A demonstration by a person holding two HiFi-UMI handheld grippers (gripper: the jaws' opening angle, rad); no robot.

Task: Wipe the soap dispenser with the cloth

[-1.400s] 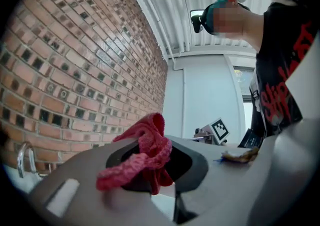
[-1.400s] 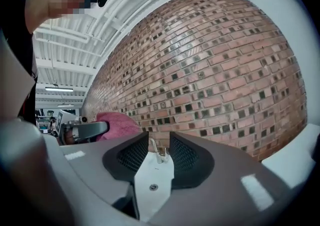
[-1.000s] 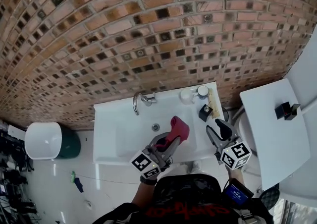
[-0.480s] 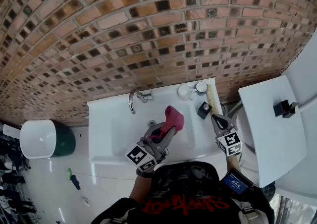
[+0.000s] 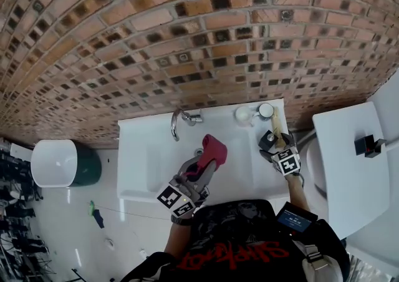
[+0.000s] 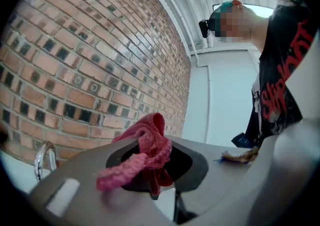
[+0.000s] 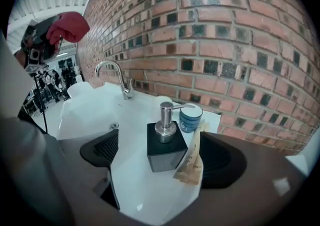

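soap dispenser [image 7: 166, 148]: on sink [image 7: 95, 112], right corner | cup [image 7: 191, 118]: behind it

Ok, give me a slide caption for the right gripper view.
Right gripper, jaws just opened wide, frames the black soap dispenser on the sink ledge, untouched; blue cup behind.

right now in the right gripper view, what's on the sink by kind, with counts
soap dispenser: 1
blue cup: 1
tan packet: 1
tap: 1
total: 4
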